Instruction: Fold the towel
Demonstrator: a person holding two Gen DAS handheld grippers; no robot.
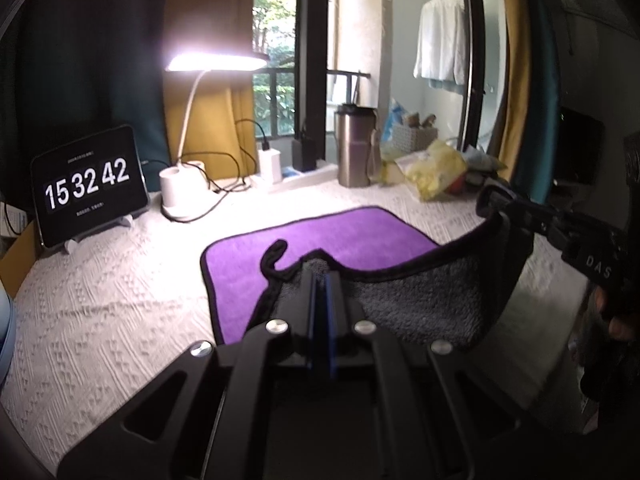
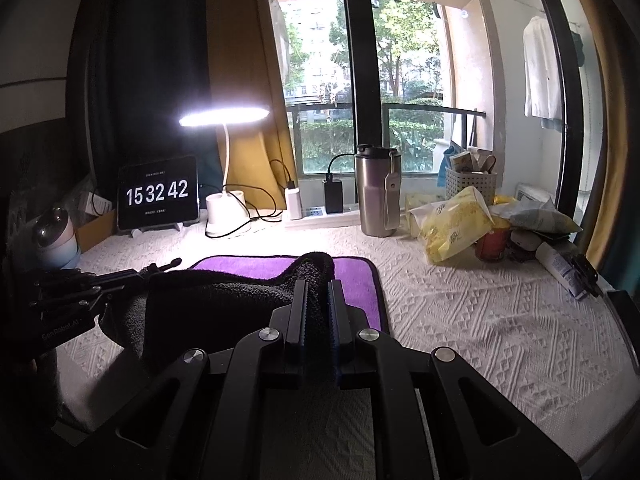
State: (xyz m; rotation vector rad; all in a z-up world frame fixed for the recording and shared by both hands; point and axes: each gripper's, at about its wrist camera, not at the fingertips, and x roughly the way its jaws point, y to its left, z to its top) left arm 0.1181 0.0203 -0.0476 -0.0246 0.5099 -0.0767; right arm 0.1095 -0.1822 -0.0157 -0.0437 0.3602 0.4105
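Bare bench (image 2: 480, 320) right of towel (image 2: 360, 276); tumbler (image 2: 378, 192), snack bags (image 2: 452, 224), lamp base (image 2: 226, 212) block far edge.

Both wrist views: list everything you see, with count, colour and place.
towel: one, purple top, grey underside, near edge lifted off the bedspread
bedspread: one, white, textured, under everything
clock tablet: one, black, reads 15 32 42, back left
desk lamp: one, white, lit, beside the tablet
tumbler: one, steel, back centre
yellow bag: one, right of the tumbler
basket: one, grey, behind the bag
shirt: one, white, hanging outside
left claw: black, shut on the near edge
right claw: black, shut on the same edge
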